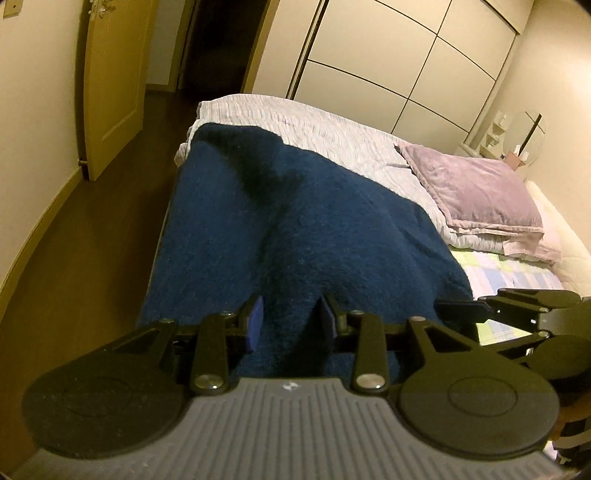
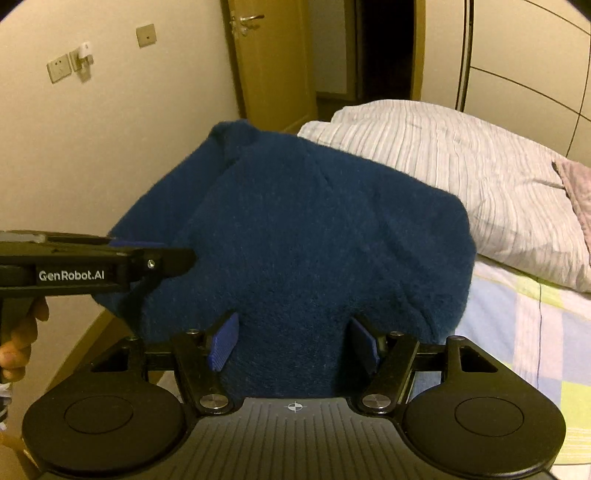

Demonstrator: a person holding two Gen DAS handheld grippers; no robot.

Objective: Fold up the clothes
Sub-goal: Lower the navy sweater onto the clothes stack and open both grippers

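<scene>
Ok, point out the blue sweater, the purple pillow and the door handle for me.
blue sweater (image 2: 314, 229): right wrist view, middle of its fuzzy body.
purple pillow (image 1: 476, 188): left wrist view, centre of its top face.
door handle (image 2: 248, 19): right wrist view, on the metal lever.

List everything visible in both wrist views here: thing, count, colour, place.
fleece garment: 1, dark blue, spread on the bed's near corner
quilt: 1, white striped, folded behind the garment
pillow: 1, lilac, on the quilt
bed sheet: 1, pastel checked, beside the garment
door: 1, tan, open
wardrobe: 1, cream, beyond the bed
left gripper: black, blue pads, over the garment
right gripper: same, jaws apart
hand: on the left gripper's handle
</scene>
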